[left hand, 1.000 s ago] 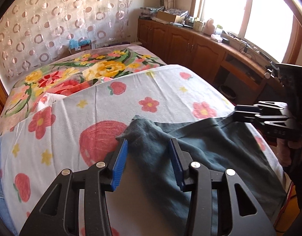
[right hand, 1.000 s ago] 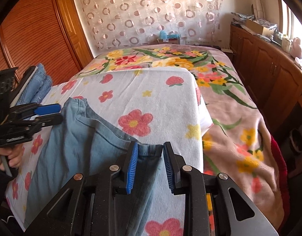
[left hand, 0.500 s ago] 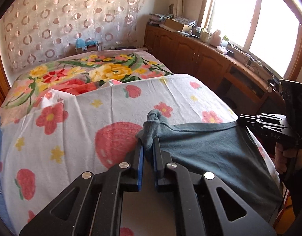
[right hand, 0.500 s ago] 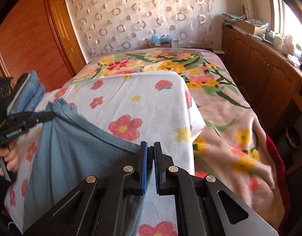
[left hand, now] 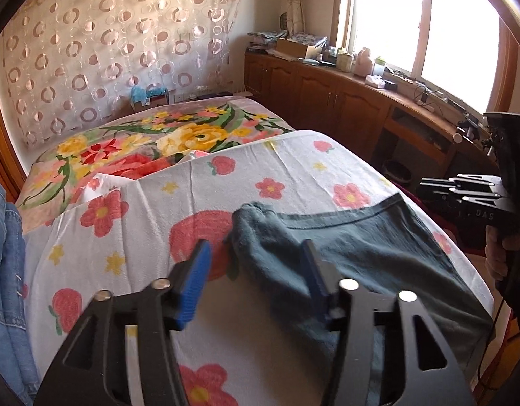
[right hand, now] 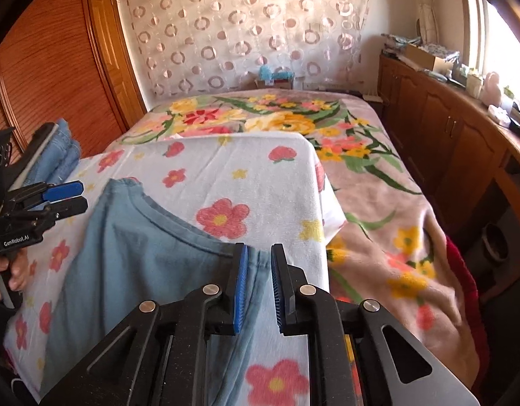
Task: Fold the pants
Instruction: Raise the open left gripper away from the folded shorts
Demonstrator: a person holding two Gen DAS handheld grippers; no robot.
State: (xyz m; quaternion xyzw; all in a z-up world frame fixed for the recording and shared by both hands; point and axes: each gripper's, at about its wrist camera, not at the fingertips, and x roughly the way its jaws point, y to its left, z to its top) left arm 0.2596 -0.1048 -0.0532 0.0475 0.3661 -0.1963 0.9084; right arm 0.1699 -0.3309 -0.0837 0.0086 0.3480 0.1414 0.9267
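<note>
Flowered bedsheet [left hand: 277,169]: blue-grey cotton pants [right hand: 141,253] flat; left gripper [left hand: 256,270], right gripper [right hand: 258,270] apart, empty. Risk: bunched corner spoils fold.

I am working in a home bedroom: a bed [right hand: 378,209] under a floral blanket fills mid-frame, a wooden wardrobe [right hand: 50,67] stands upper left, cluttered wooden cabinets [left hand: 344,101] run below the sunlit window [left hand: 422,17] upper right.

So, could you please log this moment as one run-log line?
task: fold pants | left claw: open over waistband corner | right claw: open over other corner | pants: flat on floral towel
</note>
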